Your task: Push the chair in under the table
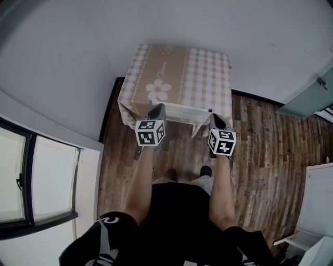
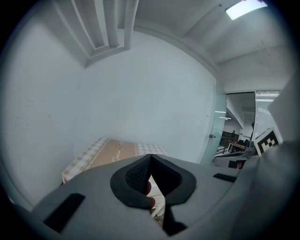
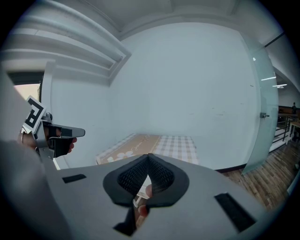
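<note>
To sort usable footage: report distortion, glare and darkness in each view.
Head view: fisheye curves the window frame; even light on the table. Left gripper view: black round vignette, ceiling light glares. Right gripper view: same vignette, soft even light.

The wall is plain and pale. The floor is dark wood. A window is at the left, a glass door at the right.

Making out no legible word, number or brand anywhere. Noticing only a faint cursive line on the tan stripe of the tablecloth over the bench, too small and blurred for reading. Seeing black-and-white square patterns, not letters, on the left gripper and the right gripper.
</note>
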Action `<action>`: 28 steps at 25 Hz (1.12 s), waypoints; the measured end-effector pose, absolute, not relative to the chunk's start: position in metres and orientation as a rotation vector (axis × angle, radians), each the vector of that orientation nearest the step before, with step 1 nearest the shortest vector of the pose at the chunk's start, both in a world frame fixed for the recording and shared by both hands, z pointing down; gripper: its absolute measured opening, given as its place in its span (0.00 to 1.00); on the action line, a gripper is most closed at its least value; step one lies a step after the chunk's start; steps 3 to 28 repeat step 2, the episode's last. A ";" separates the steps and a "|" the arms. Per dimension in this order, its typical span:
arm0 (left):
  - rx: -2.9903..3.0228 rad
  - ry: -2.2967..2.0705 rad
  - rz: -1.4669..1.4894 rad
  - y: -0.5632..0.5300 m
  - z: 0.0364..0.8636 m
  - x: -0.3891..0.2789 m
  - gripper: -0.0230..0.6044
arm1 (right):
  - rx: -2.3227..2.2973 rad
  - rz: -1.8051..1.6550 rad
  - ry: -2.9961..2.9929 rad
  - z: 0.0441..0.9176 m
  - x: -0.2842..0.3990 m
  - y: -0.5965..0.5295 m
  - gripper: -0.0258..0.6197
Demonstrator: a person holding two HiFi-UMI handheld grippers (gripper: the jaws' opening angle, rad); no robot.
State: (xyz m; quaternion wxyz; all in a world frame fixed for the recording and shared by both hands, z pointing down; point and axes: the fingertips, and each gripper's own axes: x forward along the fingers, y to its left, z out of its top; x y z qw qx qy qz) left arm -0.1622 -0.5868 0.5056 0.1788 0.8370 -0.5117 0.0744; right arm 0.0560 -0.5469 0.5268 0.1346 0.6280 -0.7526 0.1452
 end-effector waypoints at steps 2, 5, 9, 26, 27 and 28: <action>2.368 -1.445 0.216 -0.589 0.506 -0.161 0.08 | 1.818 0.422 -2.180 0.528 0.057 -0.549 0.06; 2.368 -1.445 0.216 -0.589 0.506 -0.161 0.08 | 1.818 0.422 -2.180 0.528 0.057 -0.549 0.06; 2.368 -1.445 0.216 -0.589 0.506 -0.161 0.08 | 1.818 0.422 -2.180 0.528 0.057 -0.549 0.06; 2.368 -1.445 0.216 -0.589 0.506 -0.161 0.08 | 1.818 0.422 -2.180 0.528 0.057 -0.549 0.06; 2.368 -1.445 0.216 -0.589 0.506 -0.161 0.08 | 1.818 0.422 -2.180 0.528 0.057 -0.549 0.06; 2.368 -1.445 0.216 -0.589 0.506 -0.161 0.08 | 1.818 0.422 -2.180 0.528 0.057 -0.549 0.06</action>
